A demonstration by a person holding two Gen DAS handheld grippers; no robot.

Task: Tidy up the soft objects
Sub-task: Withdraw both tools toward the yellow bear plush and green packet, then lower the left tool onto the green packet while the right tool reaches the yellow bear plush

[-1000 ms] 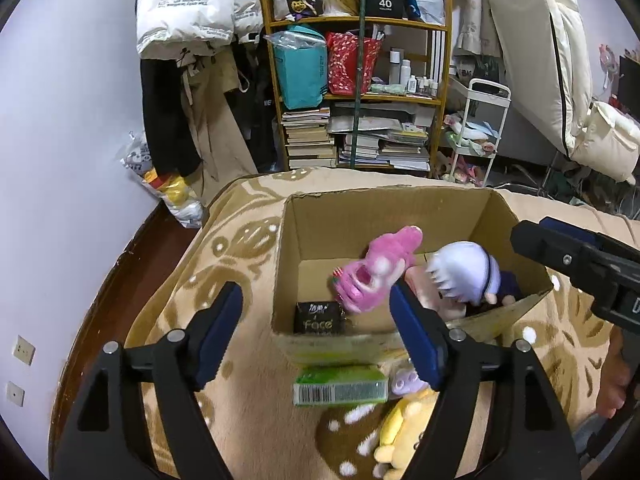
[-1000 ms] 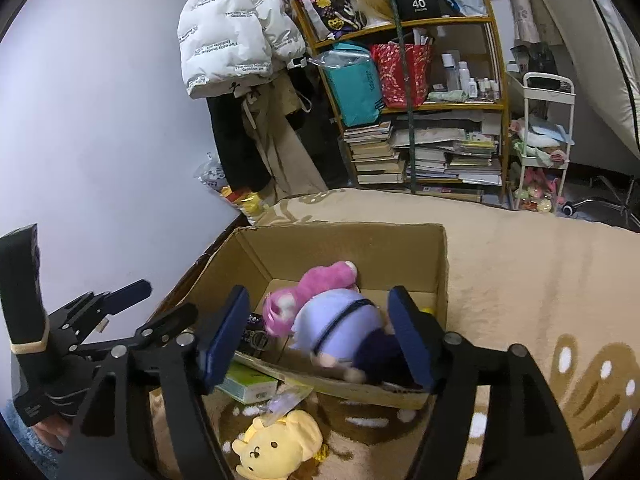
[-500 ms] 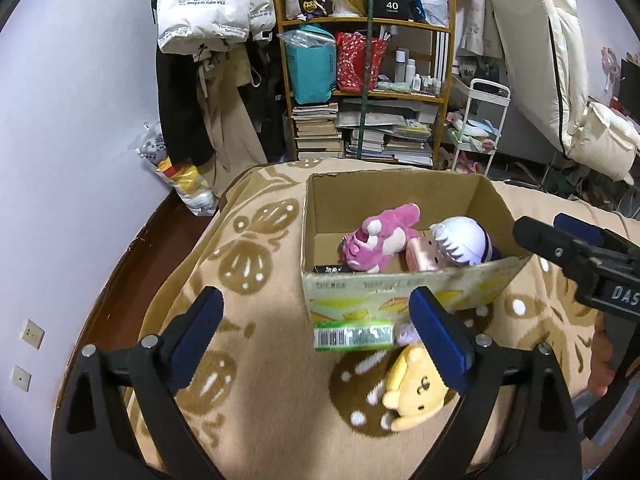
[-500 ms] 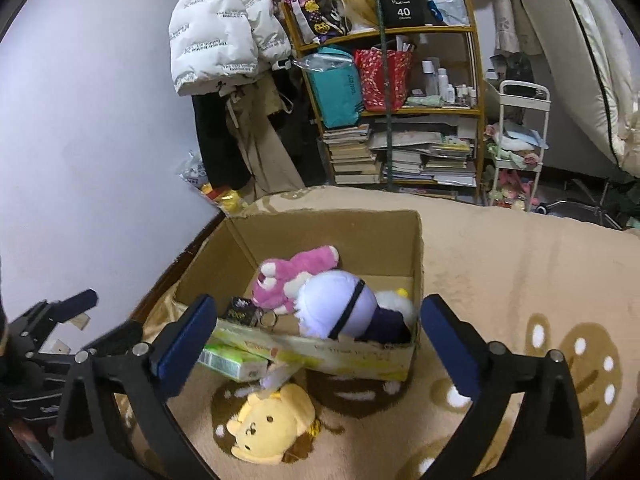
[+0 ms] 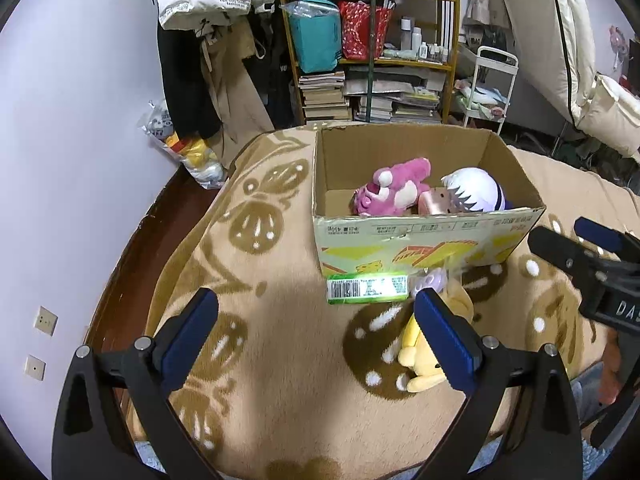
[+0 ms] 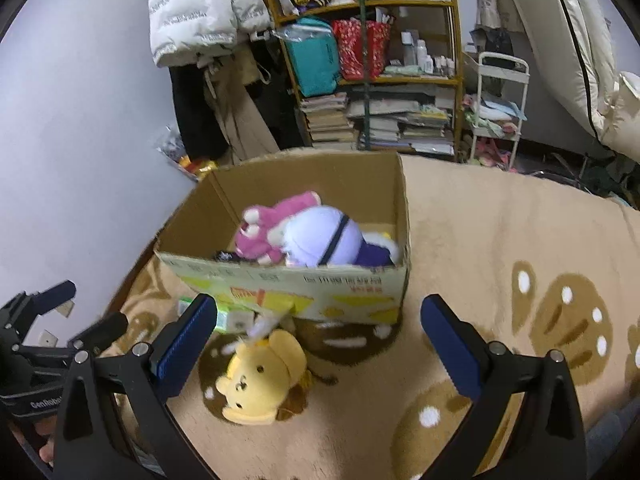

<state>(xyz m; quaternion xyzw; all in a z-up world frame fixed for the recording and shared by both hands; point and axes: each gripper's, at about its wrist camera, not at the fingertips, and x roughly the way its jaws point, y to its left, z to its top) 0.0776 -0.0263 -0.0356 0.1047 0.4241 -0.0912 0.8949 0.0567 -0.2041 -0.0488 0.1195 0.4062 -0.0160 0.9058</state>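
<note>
A cardboard box (image 5: 420,246) (image 6: 296,286) stands on the beige blanket. Inside lie a pink plush (image 5: 390,192) (image 6: 262,232) and a white-haired doll in purple (image 5: 472,196) (image 6: 324,240). A yellow bear plush (image 6: 260,376) (image 5: 424,360) lies on the blanket in front of the box, beside a green packet (image 5: 366,289) (image 6: 224,318). My left gripper (image 5: 316,332) is open and empty, back from the box. My right gripper (image 6: 316,336) is open and empty, above the yellow plush.
The blanket (image 6: 500,248) covers a bed whose left edge drops to a wooden floor (image 5: 132,248). A cluttered bookshelf (image 5: 368,52), hanging coats (image 5: 208,60) and a white cart (image 6: 496,108) stand behind. A folded mattress (image 5: 576,40) leans at the right.
Both grippers have pulled back and away from the box and opened wider. The pink plush and the doll stay in the box.
</note>
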